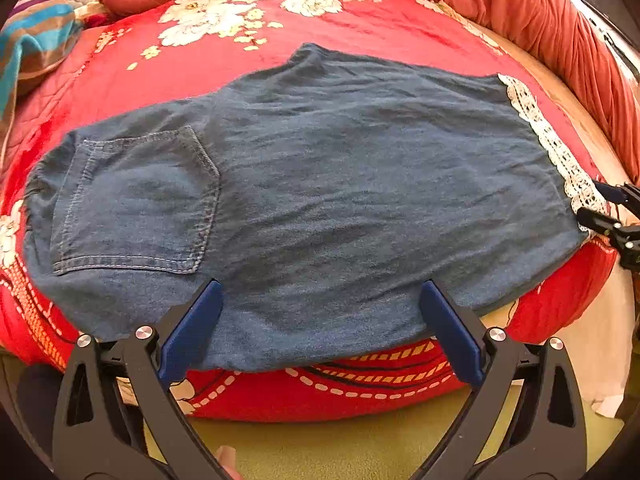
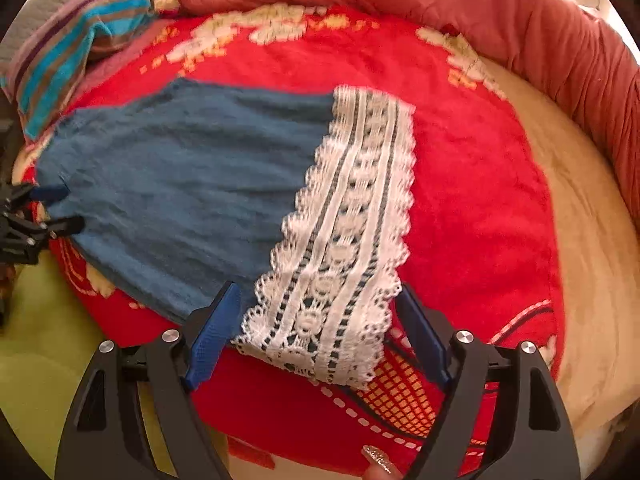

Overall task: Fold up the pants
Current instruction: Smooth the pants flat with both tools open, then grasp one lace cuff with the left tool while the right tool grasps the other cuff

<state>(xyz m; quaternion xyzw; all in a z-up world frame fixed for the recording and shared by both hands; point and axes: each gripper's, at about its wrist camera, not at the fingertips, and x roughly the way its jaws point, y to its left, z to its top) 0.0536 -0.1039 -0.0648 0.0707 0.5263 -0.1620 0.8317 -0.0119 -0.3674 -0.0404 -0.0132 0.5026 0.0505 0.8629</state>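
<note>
nearest, the left gripper (image 1: 320, 320) stands wide open, its blue pads over the near edge of the blue denim pants (image 1: 312, 196), gripping nothing. the right gripper (image 2: 320, 328) is likewise spread wide, straddling the white lace hem (image 2: 348, 232) with nothing clamped. the pants lie flat on a red floral blanket (image 1: 360, 28). beyond, a striped cloth (image 2: 68, 52) and a bunched salmon quilt (image 2: 440, 4).

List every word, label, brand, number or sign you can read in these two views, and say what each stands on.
None: no readable text in either view.
Denim pants and back pocket: stitching only, no tag.
Lace hem: pattern only.
Red floral blanket: flowers and dashed lines, no letters.
</note>
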